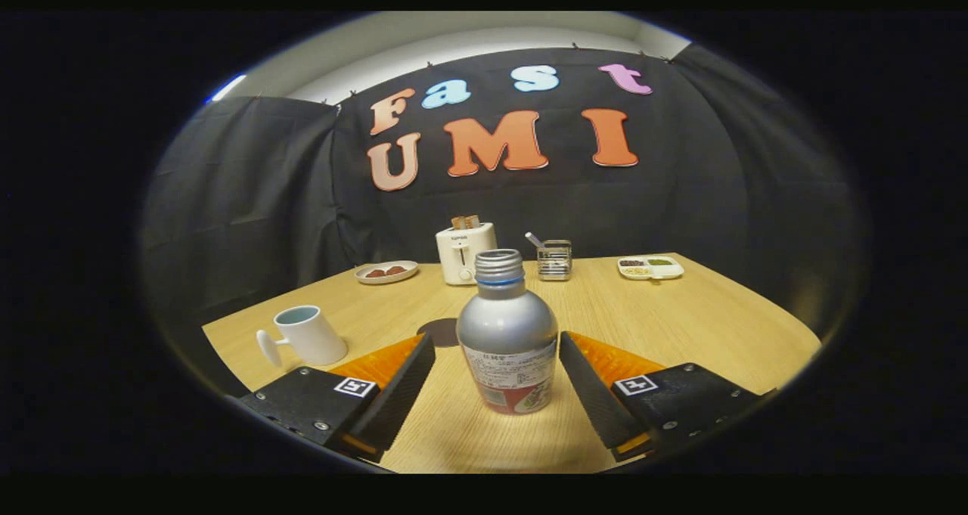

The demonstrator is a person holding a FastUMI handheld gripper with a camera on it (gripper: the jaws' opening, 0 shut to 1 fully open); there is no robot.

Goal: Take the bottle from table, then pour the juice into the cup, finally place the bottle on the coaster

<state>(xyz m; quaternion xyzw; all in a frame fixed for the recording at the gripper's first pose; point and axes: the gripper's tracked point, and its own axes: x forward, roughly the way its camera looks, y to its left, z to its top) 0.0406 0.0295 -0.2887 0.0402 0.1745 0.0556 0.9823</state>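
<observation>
We see our gripper (pixel 497 383) from just behind, looking out along its two fingers. The fingers are spread wide apart, with a big gap between them. Our left finger (pixel 397 394) leans in from one side and our right finger (pixel 594 394) leans in from the other, so they make a V shape that gets wider toward the tips. Each finger has a flat pad facing inward. Both pads are bare and press on nothing. The blocks that the fingers grow out of sit low and close to us, level with each other.
</observation>
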